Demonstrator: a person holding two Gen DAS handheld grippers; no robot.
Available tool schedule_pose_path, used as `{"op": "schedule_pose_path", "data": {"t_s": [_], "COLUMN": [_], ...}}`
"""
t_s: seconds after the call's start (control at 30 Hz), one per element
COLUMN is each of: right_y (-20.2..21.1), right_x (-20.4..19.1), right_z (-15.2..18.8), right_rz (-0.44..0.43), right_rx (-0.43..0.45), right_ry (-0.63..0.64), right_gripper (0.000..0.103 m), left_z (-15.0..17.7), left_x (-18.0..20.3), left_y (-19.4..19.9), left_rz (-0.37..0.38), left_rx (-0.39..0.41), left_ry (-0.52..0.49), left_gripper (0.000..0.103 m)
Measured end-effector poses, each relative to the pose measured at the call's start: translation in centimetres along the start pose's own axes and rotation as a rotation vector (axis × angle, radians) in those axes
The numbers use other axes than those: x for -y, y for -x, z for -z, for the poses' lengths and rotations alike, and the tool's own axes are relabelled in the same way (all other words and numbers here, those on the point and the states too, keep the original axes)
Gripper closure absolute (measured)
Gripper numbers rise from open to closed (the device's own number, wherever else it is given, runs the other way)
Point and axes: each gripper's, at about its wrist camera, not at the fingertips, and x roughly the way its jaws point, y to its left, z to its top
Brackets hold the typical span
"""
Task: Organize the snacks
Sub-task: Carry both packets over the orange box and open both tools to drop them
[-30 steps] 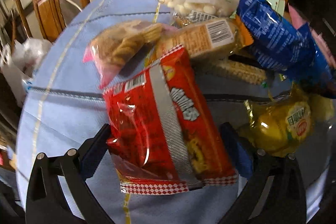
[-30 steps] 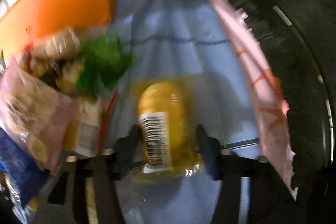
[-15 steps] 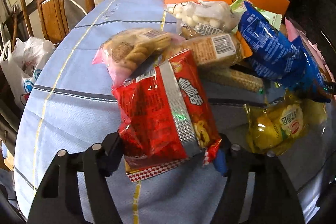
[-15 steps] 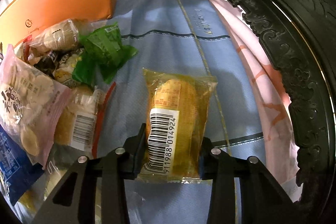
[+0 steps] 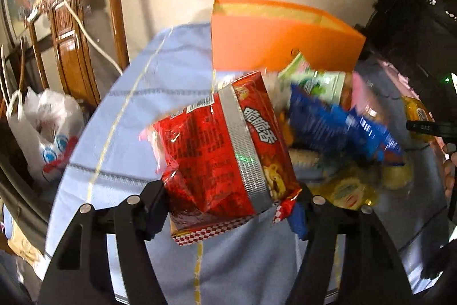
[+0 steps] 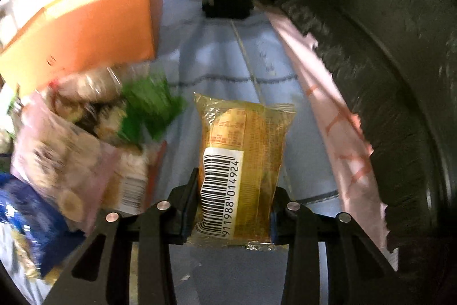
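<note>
The left gripper [image 5: 228, 205] is clamped on the bottom end of a crinkly red foil bag [image 5: 225, 150], its long axis leaning away toward the stiff orange box [image 5: 280, 45]. The right gripper [image 6: 232, 215] pinches a glossy yellow packet [image 6: 242, 162], pointing lengthwise toward that box's corner. Blurred, probably loose wrappers [image 6: 71, 147] lie in front of the box on the blue cloth [image 5: 137, 93].

- Your right gripper [image 6: 232, 215] is pinching a yellow snack packet [image 6: 242, 162], barcode facing you.
- It is hanging above a blue tablecloth [image 6: 217, 59].
- A blurred snack pile [image 6: 80, 139] is lying left, beside an orange box [image 6: 85, 30].
</note>
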Motion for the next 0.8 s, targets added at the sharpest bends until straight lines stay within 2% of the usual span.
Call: {"op": "schedule_pose_path", "data": {"t_s": [0.17,0.33,0.43,0.5,0.6,0.7,0.73,0.77,0.8], "right_y": [5.6,11.7,14.5,14.9,15.4,14.7,14.0,12.9,11.7], "right_x": [-0.3,-2.8,-4.8,-5.8,-7.5,-8.7,-8.9,-9.4,-9.8], "right_z": [-3.4,-9.1,-13.9,-17.1,-21.1,-25.2,-26.0,-27.2,-27.7], "right_rz": [-0.083,-0.215,-0.289,-0.33,-0.348,-0.349,-0.359,-0.354,-0.321], "right_rx": [0.104,0.207,0.27,0.278,0.296,0.3,0.293,0.275,0.26], "right_ry": [-0.02,0.009,0.046,0.061,0.096,0.111,0.113,0.12,0.131], "right_gripper": [0.064,0.064,0.064,0.064,0.064,0.063,0.059,0.047,0.015], "left_z": [-5.0,-12.8,-18.4,-21.8,-26.5,-30.8,-31.8,-33.0,-33.6], "left_x": [0.9,2.8,3.6,4.0,4.5,5.1,5.3,5.6,5.4], "left_y": [2.1,3.3,3.0,2.7,1.5,-1.1,-2.1,-3.8,-5.6], "left_rz": [0.017,0.086,0.136,0.164,0.167,0.176,0.172,0.16,0.155], "left_rx": [0.089,0.176,0.218,0.238,0.261,0.232,0.221,0.195,0.166], "left_ry": [-0.041,-0.084,-0.089,-0.064,-0.075,-0.066,-0.066,-0.072,-0.081], "left_gripper": [0.038,0.038,0.038,0.037,0.037,0.035,0.032,0.02,0.004]}}
